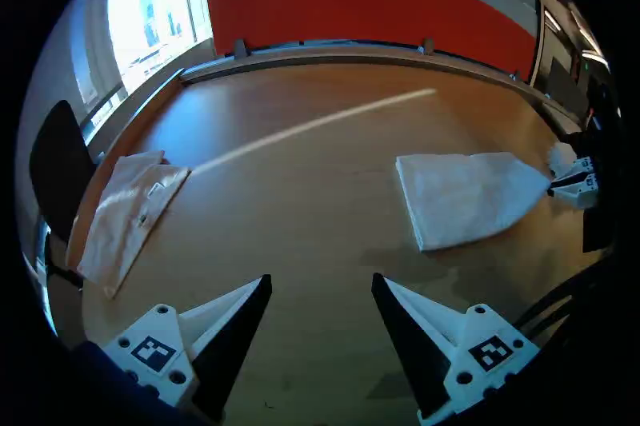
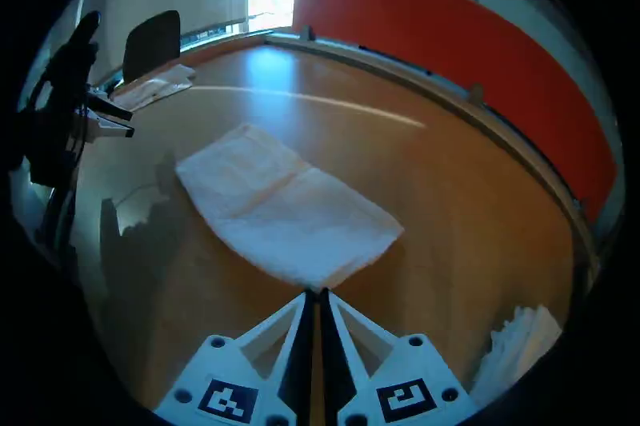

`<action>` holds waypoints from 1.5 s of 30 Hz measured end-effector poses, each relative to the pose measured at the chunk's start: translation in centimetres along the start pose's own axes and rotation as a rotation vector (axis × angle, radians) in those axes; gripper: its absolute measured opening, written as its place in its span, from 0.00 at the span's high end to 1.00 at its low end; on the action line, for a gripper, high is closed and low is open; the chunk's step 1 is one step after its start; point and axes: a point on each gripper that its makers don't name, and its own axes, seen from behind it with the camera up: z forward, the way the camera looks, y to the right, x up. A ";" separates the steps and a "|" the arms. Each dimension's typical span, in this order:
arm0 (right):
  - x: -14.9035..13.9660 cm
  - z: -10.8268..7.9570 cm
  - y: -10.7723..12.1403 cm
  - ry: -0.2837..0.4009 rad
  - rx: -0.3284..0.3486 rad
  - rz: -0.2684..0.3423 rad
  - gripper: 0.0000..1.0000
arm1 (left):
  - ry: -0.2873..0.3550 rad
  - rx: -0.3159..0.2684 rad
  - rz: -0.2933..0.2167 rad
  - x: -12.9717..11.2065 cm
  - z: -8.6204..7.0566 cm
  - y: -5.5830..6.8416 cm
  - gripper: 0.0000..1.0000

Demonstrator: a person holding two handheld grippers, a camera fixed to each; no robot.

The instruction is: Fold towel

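Closest in the left gripper view, the left claw (image 1: 320,322) stands wide apart over bare wood of the counter (image 1: 320,186), holding nothing. Farther right the white towel (image 1: 460,194) lies folded on the counter, its end drawn to a point at the right claw (image 1: 578,185). In the right gripper view that claw's fingers press together, pinching the towel's near edge. Another pale cloth (image 1: 128,214) lies at the counter's left edge, near a dark chair (image 1: 58,166).
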 end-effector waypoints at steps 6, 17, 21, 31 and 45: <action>2.7 -1.7 0.8 0.044 -0.029 -0.036 0.95 | 0.001 0.001 -0.004 -0.1 -0.2 0.0 0.07; 5.9 -5.0 2.1 0.089 -0.074 -0.106 0.95 | 0.008 0.002 -0.005 0.1 -0.6 0.1 0.07; 6.6 -6.1 2.6 0.101 -0.089 -0.120 0.95 | 0.010 0.001 -0.003 0.2 -0.6 0.2 0.07; 7.4 -7.2 3.2 0.108 -0.098 -0.144 0.95 | 0.011 0.000 0.002 0.3 -0.6 0.4 0.07; 8.4 -5.9 1.3 0.107 -0.050 -0.193 0.95 | 0.014 0.003 0.000 0.5 -0.7 0.4 0.07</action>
